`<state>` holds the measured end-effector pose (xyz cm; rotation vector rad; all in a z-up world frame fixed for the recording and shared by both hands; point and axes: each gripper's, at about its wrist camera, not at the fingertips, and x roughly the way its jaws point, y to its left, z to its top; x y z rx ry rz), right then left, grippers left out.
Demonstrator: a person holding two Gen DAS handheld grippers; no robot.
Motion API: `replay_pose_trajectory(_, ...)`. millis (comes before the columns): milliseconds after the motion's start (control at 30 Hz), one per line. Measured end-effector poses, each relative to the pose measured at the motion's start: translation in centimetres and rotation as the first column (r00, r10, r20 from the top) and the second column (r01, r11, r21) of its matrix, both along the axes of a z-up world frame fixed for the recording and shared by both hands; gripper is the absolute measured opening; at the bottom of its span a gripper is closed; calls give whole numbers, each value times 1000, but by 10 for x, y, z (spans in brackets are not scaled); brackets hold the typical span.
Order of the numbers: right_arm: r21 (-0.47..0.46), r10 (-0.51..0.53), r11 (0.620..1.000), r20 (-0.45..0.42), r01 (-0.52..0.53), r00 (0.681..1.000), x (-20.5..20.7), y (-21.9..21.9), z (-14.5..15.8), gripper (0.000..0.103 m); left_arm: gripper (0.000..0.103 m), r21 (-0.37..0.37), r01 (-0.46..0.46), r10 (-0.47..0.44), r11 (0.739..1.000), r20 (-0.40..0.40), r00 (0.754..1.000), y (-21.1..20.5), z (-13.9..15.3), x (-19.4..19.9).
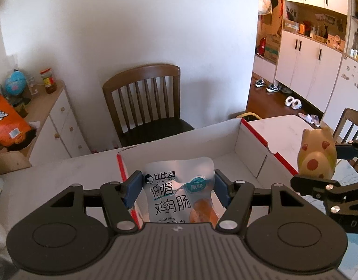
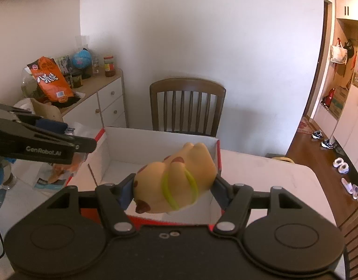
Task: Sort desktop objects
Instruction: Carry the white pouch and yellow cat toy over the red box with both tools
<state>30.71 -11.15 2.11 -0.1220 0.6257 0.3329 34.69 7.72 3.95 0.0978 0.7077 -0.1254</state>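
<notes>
My left gripper (image 1: 177,187) is shut on a silver snack pouch (image 1: 179,186) with black lettering, held above the near left corner of a white cardboard box (image 1: 249,154) with red edges. My right gripper (image 2: 173,190) is shut on a yellow animal toy (image 2: 176,179) with brown spots and a green elastic band, held over the near edge of the same box (image 2: 155,144). In the left wrist view the toy (image 1: 316,157) and the right gripper (image 1: 319,170) show at the right. In the right wrist view the left gripper (image 2: 62,140) and its pouch (image 2: 57,170) show at the left.
The box stands on a white marble-look table (image 1: 281,133). A brown wooden chair (image 1: 144,102) stands behind the table against the wall. A white sideboard (image 2: 104,102) at the left carries an orange bag, a globe and jars. Shoes lie on the wooden floor at the right.
</notes>
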Motion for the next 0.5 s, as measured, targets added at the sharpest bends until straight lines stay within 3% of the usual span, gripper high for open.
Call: replay_pose_trajectory(500, -106, -4, 994, -83, -5, 997, 53, 25, -48, 67, 64, 103, 56, -48, 993, -76, 996, -14, -52, 69)
